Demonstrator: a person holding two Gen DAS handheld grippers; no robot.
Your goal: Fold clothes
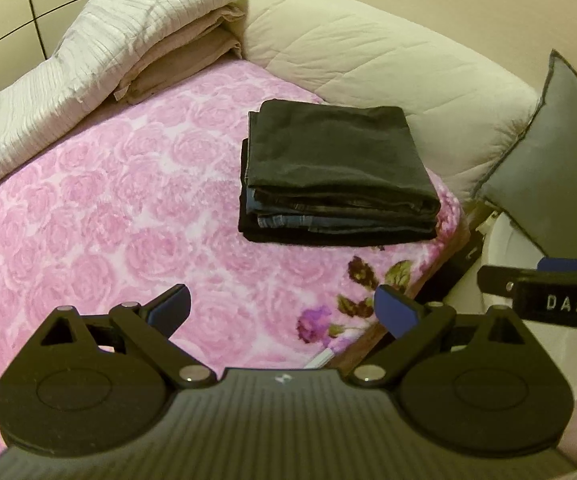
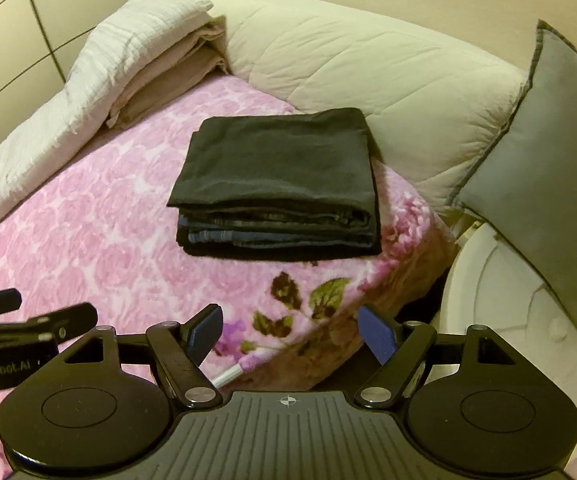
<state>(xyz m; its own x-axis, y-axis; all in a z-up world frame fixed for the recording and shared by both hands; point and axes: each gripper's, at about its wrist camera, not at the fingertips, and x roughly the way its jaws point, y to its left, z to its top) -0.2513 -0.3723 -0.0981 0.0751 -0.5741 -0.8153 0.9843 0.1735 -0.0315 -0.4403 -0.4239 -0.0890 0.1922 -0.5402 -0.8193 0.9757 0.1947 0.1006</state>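
Note:
A stack of folded dark clothes (image 1: pixel 336 172) (image 2: pixel 280 184) lies on the pink rose-patterned blanket (image 1: pixel 120 208) (image 2: pixel 88 232), a black piece on top and blue denim showing in the layers below. My left gripper (image 1: pixel 282 312) hovers open over the blanket's near edge, well short of the stack, nothing between its blue pads. My right gripper (image 2: pixel 290 334) is likewise open and empty, held back from the stack. Each gripper shows at the side of the other's view: the right one (image 1: pixel 544 296), the left one (image 2: pixel 12 332).
A folded white and beige bedding pile (image 1: pixel 136 36) lies at the back left. A cream quilted duvet (image 1: pixel 388 68) runs behind the stack. A grey cushion (image 2: pixel 544 176) leans at the right over a white round object (image 2: pixel 508 320). The bed edge drops off near the flower print (image 2: pixel 308 300).

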